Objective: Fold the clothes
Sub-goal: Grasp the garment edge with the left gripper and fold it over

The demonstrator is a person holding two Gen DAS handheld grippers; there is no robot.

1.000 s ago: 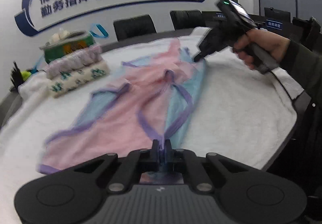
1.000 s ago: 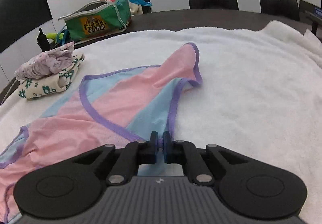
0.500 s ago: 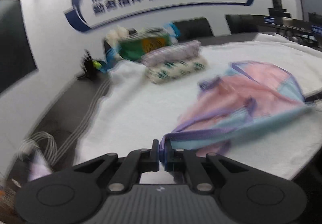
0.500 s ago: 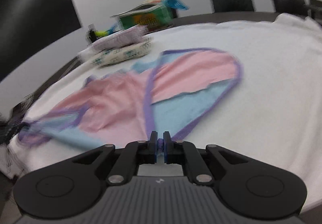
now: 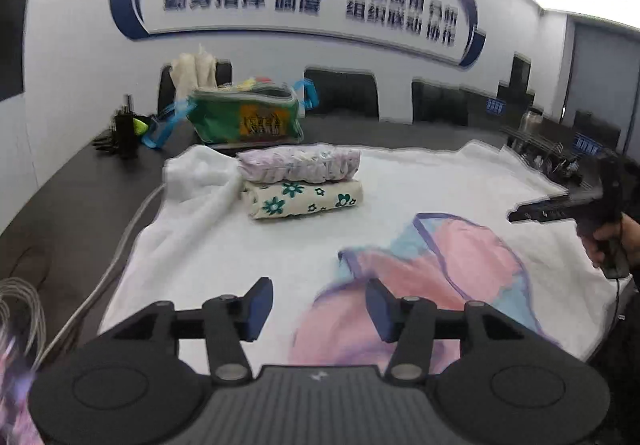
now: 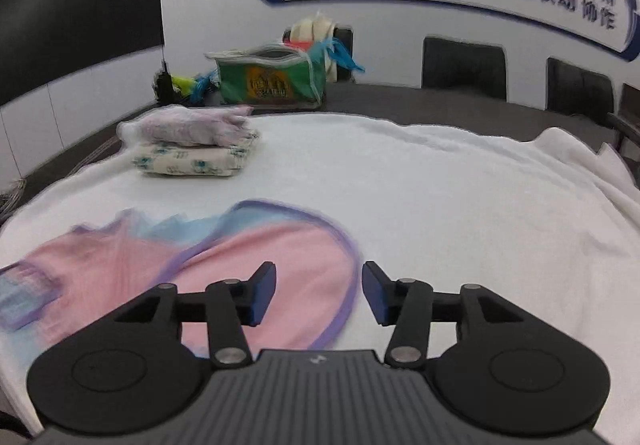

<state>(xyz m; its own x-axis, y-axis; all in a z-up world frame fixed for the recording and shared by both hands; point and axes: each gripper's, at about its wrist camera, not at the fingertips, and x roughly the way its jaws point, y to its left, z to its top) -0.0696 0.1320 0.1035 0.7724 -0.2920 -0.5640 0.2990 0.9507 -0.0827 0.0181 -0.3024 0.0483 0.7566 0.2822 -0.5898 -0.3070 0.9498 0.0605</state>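
You are holding both the left tongs (image 5: 317,309) and right tongs (image 6: 319,293) spread apart, gripping nothing, over the pink garment (image 6: 280,261) lying folded by the counter's near edge

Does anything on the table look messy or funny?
Only the pink and blue garment with purple trim: it lies rumpled on the white towel, with its left end bunched up. The two folded clothes behind it sit neatly stacked.
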